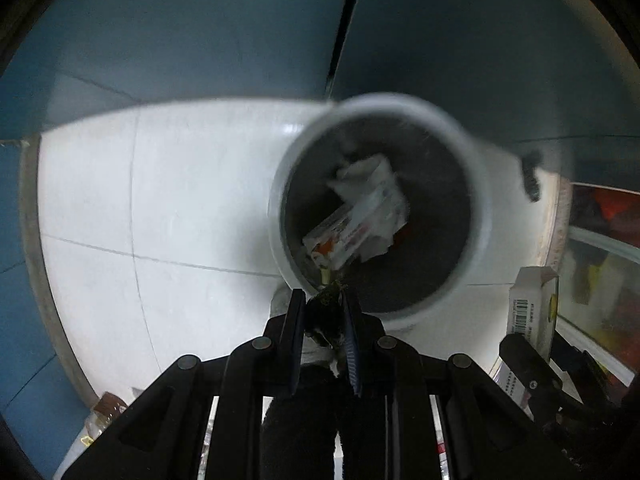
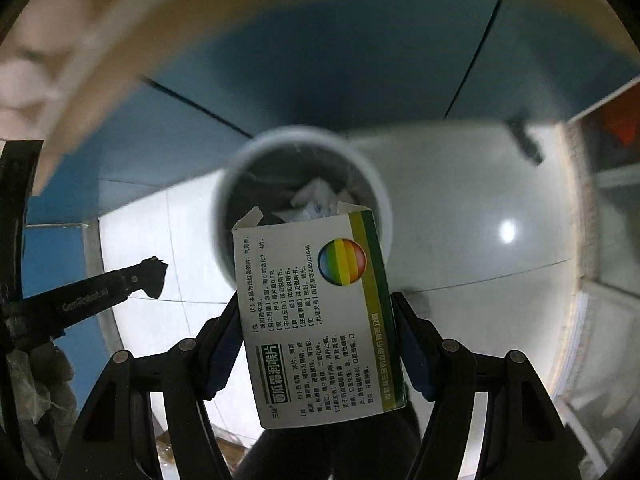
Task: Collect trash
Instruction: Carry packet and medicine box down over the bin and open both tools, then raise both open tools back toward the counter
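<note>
A white round trash bin (image 1: 276, 200) with a dark liner stands on the floor below both grippers and holds a white carton (image 1: 352, 224) and crumpled paper. My left gripper (image 1: 324, 300) points down near the bin's near rim, shut on a small dark crumpled scrap (image 1: 326, 314). My right gripper (image 2: 316, 300) is shut on a white medicine box (image 2: 316, 320) with a rainbow circle and a green stripe, its top flaps open. That box hangs in front of the bin (image 2: 300, 132). The left gripper's fingers (image 2: 92, 296) and the dark scrap (image 2: 154, 272) show at the left.
The floor (image 1: 180, 200) is white glossy tile, with blue wall panels (image 1: 200, 40) behind the bin. A small dark object (image 1: 530, 176) lies on the floor to the right. A low shelf (image 1: 600, 240) stands at the right and a beige edge (image 2: 100, 60) overhangs at upper left.
</note>
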